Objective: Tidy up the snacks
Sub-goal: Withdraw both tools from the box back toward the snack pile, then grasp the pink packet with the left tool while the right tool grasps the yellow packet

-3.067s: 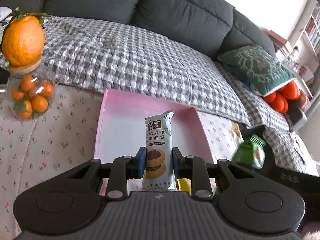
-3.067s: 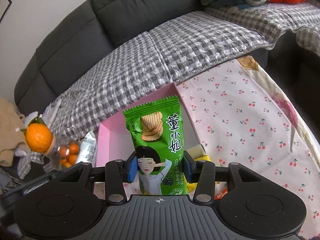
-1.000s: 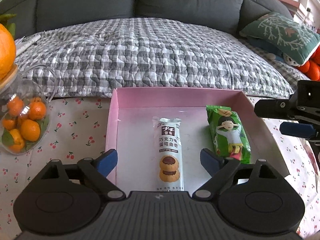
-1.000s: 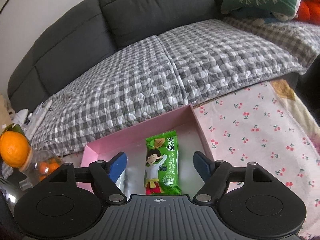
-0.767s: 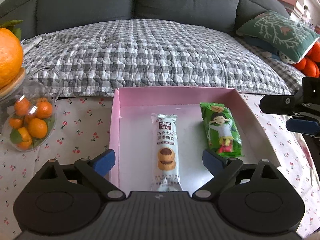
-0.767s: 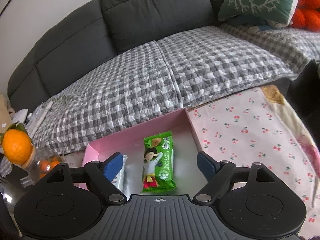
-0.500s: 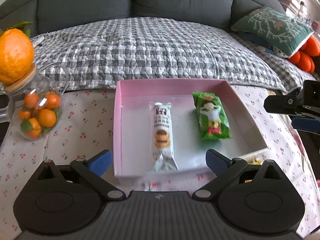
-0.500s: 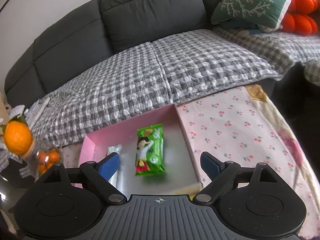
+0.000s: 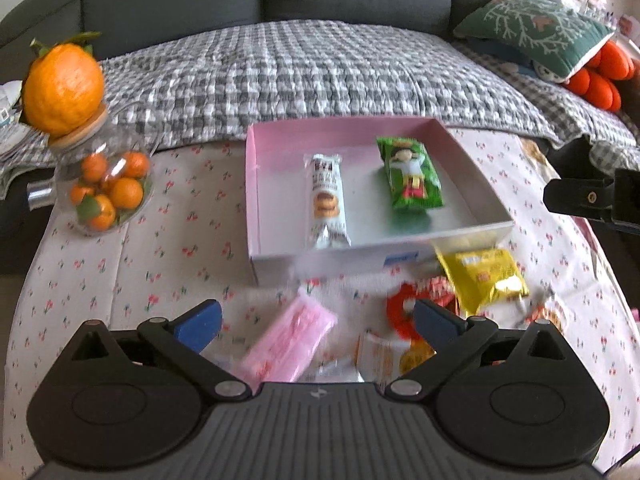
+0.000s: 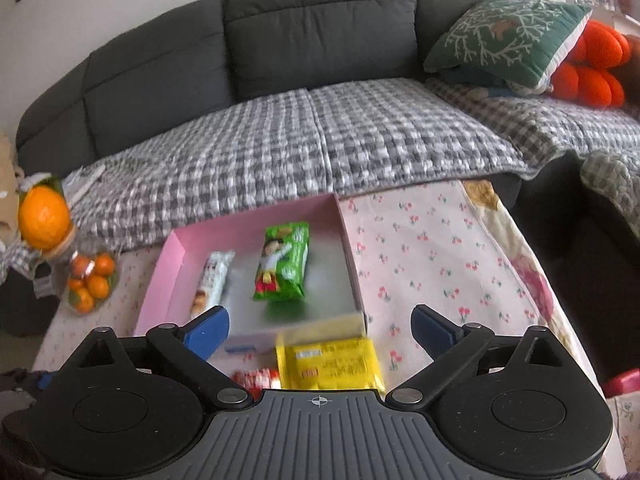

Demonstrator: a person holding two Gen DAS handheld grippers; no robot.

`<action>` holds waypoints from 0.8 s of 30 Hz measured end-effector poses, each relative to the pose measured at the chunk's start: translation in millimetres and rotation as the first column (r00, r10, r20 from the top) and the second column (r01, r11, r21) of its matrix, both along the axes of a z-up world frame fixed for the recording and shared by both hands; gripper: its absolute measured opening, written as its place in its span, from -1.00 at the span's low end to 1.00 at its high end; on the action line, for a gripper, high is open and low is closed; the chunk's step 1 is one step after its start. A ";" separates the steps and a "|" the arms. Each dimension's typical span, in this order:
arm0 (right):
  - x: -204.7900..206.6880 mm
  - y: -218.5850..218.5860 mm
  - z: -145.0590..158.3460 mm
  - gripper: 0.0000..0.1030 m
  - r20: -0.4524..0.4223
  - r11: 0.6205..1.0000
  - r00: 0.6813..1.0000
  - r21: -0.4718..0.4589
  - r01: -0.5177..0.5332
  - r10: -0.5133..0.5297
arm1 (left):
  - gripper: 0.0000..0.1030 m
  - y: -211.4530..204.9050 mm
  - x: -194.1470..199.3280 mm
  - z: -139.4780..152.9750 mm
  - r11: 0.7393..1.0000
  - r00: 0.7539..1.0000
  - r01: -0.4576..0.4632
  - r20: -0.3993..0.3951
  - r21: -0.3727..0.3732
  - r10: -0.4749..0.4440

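The left hand-held gripper [image 9: 316,320] hangs wide open and empty above the flat pink plastic snack packet [image 9: 289,344] – lying slantwise between its jaws on the table – while the right hand-held gripper [image 10: 320,326], empty, jaws opening, faces the yellow foil packet [image 10: 330,364].

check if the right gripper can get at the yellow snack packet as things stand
Probably yes. The yellow snack packet lies flat on the tablecloth just ahead of the right gripper, whose opening jaws hold nothing. Only the pink box behind it and a red wrapper beside it are close.

Left gripper [image 9: 316,316] wide; right gripper [image 10: 320,330] jaws opening, empty
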State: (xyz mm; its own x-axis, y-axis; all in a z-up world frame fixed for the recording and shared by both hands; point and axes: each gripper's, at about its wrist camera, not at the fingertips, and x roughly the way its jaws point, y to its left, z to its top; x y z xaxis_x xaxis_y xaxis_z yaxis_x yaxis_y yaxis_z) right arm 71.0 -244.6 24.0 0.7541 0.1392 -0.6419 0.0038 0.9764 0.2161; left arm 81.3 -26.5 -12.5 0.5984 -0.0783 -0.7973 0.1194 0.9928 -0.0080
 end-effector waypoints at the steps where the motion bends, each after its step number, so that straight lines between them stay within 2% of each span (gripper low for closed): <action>1: -3.4 -0.7 -2.9 0.92 -0.006 1.000 1.000 -0.001 -0.011 0.011 | 0.99 1.6 -3.3 -1.2 1.000 1.000 0.000 0.001 -0.004 0.000; 3: -9.9 -2.7 -8.8 0.92 -0.021 0.999 0.999 0.000 -0.033 0.033 | 0.99 4.7 -10.2 -3.9 1.000 1.000 0.004 0.001 -0.017 -0.004; 6: -12.4 -5.7 -15.8 0.92 -0.092 0.997 0.993 -0.003 -0.080 0.080 | 0.99 10.0 -13.0 -7.3 0.999 1.000 0.004 -0.025 -0.037 -0.005; 9: -18.3 -12.8 -22.3 0.92 -0.124 0.993 0.985 0.040 -0.115 0.119 | 0.98 17.2 -16.2 -9.7 0.997 0.998 -0.003 -0.060 -0.077 -0.002; 16: -26.4 -27.9 -45.2 0.92 -0.237 0.990 0.966 0.117 -0.079 0.105 | 0.95 28.7 -23.9 -17.9 0.991 0.992 -0.017 -0.124 -0.132 0.001; 20: -28.9 -27.9 -53.6 0.92 -0.285 0.991 0.952 0.095 -0.091 0.114 | 0.88 35.5 -25.8 -22.8 0.986 0.986 -0.018 -0.165 -0.166 -0.009; 24: -31.7 -26.5 -56.8 0.92 -0.292 0.993 0.949 0.064 -0.104 0.118 | 0.83 45.0 -24.5 -23.3 0.989 0.992 -0.029 -0.125 -0.144 0.011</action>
State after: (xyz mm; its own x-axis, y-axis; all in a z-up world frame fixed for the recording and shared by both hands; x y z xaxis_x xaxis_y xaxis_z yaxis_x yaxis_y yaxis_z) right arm 39.3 -271.1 -32.8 0.5102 0.2466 -0.8239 -0.0332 0.9629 0.2677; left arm 56.7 18.5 -35.8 0.4986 -0.1876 -0.8463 0.0886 0.9822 -0.1655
